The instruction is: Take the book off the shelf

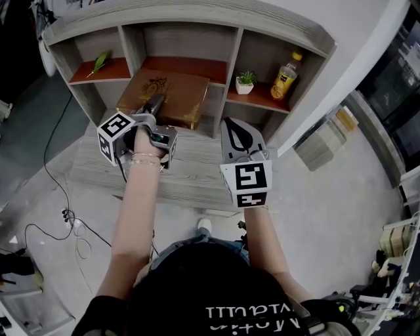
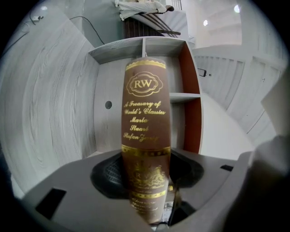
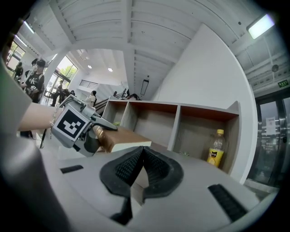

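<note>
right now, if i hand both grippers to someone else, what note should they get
Left gripper: shut on the brown book at its spine end, book held flat.
Right gripper: shut, empty, in front of the shelf.
Book: at the mouth of the middle compartment. I cannot tell whether it is fully clear.
Done: book gripped and mostly out.
Left: draw it fully clear of the shelf.
</note>
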Demonstrator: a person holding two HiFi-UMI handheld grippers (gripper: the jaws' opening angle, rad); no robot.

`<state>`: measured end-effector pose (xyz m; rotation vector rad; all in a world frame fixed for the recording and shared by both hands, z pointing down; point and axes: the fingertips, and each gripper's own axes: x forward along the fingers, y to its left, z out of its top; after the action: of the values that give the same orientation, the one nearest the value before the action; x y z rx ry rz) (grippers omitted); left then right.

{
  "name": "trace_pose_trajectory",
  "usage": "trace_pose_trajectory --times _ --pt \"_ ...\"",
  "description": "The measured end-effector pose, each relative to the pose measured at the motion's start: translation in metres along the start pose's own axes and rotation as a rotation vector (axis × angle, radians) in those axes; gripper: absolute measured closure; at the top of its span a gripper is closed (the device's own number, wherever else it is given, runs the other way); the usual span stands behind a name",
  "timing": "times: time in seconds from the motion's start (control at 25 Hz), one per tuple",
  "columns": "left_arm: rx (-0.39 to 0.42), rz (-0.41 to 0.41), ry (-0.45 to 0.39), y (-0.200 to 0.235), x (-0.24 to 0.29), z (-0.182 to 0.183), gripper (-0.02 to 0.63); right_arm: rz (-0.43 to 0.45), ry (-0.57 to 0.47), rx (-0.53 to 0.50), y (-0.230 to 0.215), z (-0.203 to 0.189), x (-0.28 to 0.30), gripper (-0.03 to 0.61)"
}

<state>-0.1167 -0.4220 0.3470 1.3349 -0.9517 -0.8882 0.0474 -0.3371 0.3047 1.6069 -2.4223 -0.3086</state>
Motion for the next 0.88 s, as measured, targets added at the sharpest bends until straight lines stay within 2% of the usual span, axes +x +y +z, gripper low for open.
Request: trace_pose_trajectory --times 0.32,0.48,0.68,0.88 --pt "-0.008 -0.001 0.027 0.001 -0.044 0.0 0.383 0.001 0.01 0.03 0.033 0.006 -0.028 0.563" --pt "0.035 -0.008 0.036 0.007 -0.063 0.008 0.383 -0.006 0.012 0.035 0.051 0.01 -0.043 0.563" --pt "0.095 -0.019 0.054 0.006 -0.114 0.01 0.383 -0.015 0.004 0.038 0.088 0.023 -0.082 0.563" --pt "0.116 0.005 0.086 0.013 -0.11 0.011 0.383 -0.042 0.017 0.043 0.089 0.022 -0.081 0.563"
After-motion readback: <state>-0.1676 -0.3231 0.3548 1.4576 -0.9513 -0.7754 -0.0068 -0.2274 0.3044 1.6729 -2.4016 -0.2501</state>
